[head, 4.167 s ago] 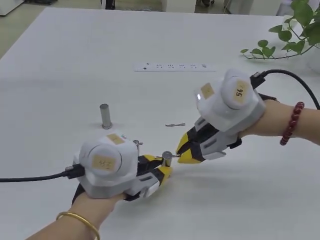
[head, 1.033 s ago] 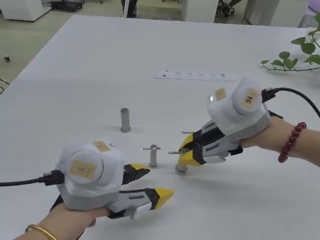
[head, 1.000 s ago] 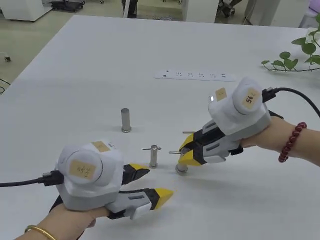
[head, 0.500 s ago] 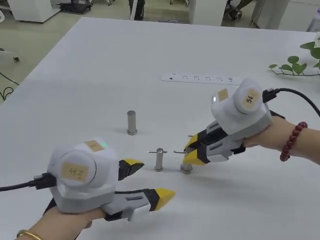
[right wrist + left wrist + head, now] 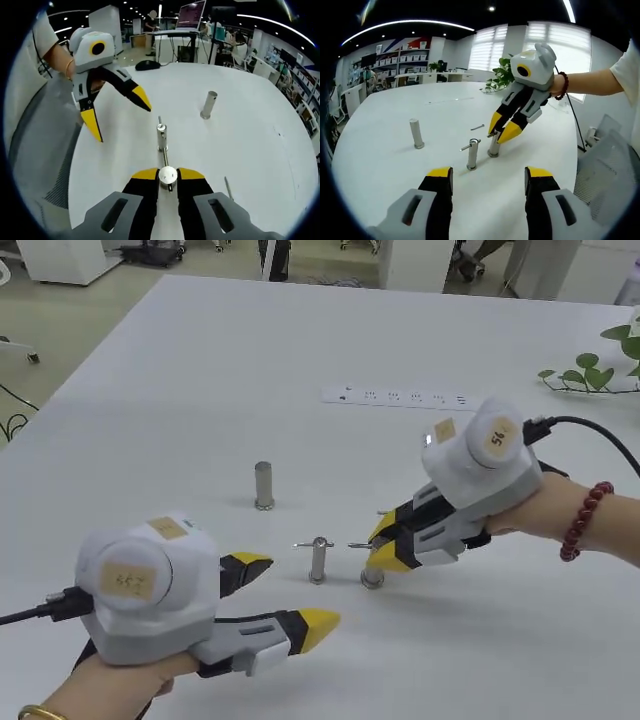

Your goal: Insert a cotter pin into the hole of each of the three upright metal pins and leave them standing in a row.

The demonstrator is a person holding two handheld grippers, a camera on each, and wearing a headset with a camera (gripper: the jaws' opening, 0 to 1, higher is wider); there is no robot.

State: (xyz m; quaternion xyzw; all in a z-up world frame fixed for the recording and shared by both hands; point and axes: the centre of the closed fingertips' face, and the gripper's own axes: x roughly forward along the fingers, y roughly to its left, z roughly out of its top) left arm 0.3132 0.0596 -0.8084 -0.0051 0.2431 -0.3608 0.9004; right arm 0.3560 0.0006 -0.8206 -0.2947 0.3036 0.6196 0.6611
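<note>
The white worktop (image 5: 200, 370) carries a power strip (image 5: 400, 397) far back, well apart from the work.

The left gripper (image 5: 284, 591) sits at the near left. The left hand (image 5: 130, 675) grips it from beneath, and it points rightward and slightly away from the person. Its jaws are spread wide and hold nothing. In the left gripper view the two yellow tips frame the pins from short of them without touching any.

The right gripper (image 5: 383, 544) comes in from the right, with the right hand (image 5: 530, 512) behind it and the forearm roughly level. The gripper is angled down and leftward so its tips hang just over the third metal pin (image 5: 372, 577). Its jaws are drawn in to a narrow gap on a cotter pin (image 5: 360, 544), whose free end pokes out leftward past the tips. In the right gripper view the pin's round head lies between the jaws.

The far metal pin (image 5: 264, 484) stands upright and bare, well apart from both grippers. The middle metal pin (image 5: 318, 562) stands upright just beside the third one, with a second cotter pin (image 5: 303, 544) through its top. A loose cotter pin (image 5: 227, 188) lies flat on the worktop near the right gripper.
</note>
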